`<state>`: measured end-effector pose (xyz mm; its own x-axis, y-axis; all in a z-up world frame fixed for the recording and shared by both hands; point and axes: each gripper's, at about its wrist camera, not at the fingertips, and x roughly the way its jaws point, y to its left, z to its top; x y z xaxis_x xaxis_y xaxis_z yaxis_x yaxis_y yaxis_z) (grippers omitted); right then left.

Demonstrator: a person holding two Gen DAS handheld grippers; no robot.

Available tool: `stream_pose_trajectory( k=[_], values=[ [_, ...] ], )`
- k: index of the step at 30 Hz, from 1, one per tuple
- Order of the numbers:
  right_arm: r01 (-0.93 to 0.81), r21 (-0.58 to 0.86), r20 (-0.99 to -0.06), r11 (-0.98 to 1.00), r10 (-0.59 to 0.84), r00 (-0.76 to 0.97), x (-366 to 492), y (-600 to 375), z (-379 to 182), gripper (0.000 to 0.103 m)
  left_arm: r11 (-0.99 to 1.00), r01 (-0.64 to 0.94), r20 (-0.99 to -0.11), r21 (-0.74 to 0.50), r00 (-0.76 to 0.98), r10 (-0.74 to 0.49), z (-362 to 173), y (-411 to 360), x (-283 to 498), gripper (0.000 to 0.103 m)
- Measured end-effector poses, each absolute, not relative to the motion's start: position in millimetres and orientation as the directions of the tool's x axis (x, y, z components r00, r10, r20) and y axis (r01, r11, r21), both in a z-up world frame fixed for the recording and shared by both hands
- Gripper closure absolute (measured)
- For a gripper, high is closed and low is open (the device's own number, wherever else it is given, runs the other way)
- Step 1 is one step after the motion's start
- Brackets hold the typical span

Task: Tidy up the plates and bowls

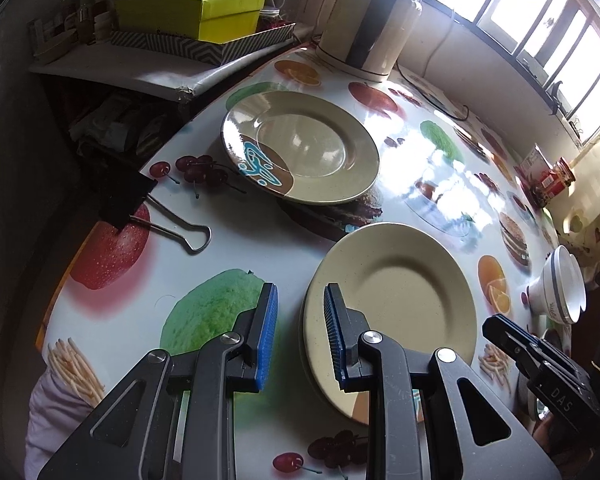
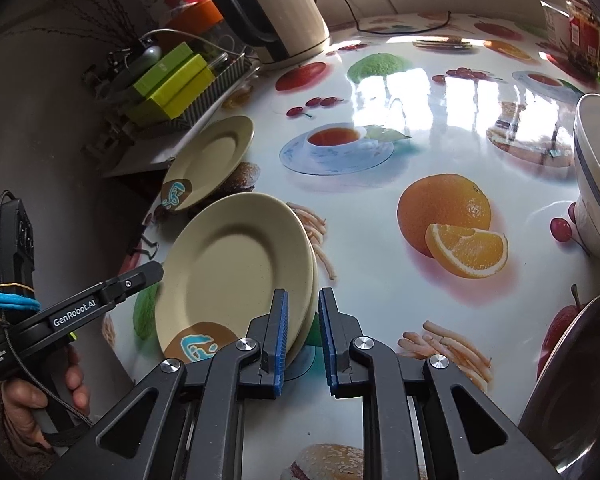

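Observation:
A stack of two beige plates lies on the fruit-print table near me; it also shows in the right wrist view. A third beige plate with a brown and blue mark lies alone farther back, also in the right wrist view. My left gripper is open, its right finger over the stack's left rim. My right gripper is open with the stack's right rim between its jaws. A white bowl with a blue line stands at the right; it also shows in the left wrist view.
A metal bowl is at the right near edge. A cream kettle stands at the back. Green boxes in a patterned tray sit on a side shelf. A black binder clip lies at the table's left edge. Red jars stand by the window.

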<state>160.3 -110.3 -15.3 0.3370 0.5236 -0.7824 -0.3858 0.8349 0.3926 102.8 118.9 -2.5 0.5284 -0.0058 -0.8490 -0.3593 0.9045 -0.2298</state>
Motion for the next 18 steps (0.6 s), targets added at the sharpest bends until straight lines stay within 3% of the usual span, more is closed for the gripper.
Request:
stream_pose_trajectory(
  k=[5, 9, 15, 18],
  values=[
    [-0.410, 0.328, -0.772, 0.851, 0.492, 0.402, 163.2, -105.4, 3.5, 0.085, 0.933, -0.324, -0.821, -0.158, 0.569, 0.058, 16.4, 109.0, 98.5, 0.078],
    [-0.421, 0.318, -0.748, 0.849, 0.498, 0.439, 161.6, -98.3, 17.3, 0.068, 0.955, -0.289, -0.796, -0.068, 0.593, 0.123, 30.8, 103.4, 97.7, 0.078],
    [-0.426, 0.296, -0.716, 0.855, 0.494, 0.493, 165.9, -81.7, 39.1, 0.052, 0.966, -0.252, -0.752, -0.052, 0.646, 0.128, 49.4, 112.5, 100.3, 0.077],
    [-0.436, 0.269, -0.703, 0.859, 0.485, 0.521, 170.3, -71.3, 50.8, 0.051, 0.969, -0.245, -0.738, -0.042, 0.662, 0.135, 55.3, 118.3, 104.9, 0.075]
  ],
)
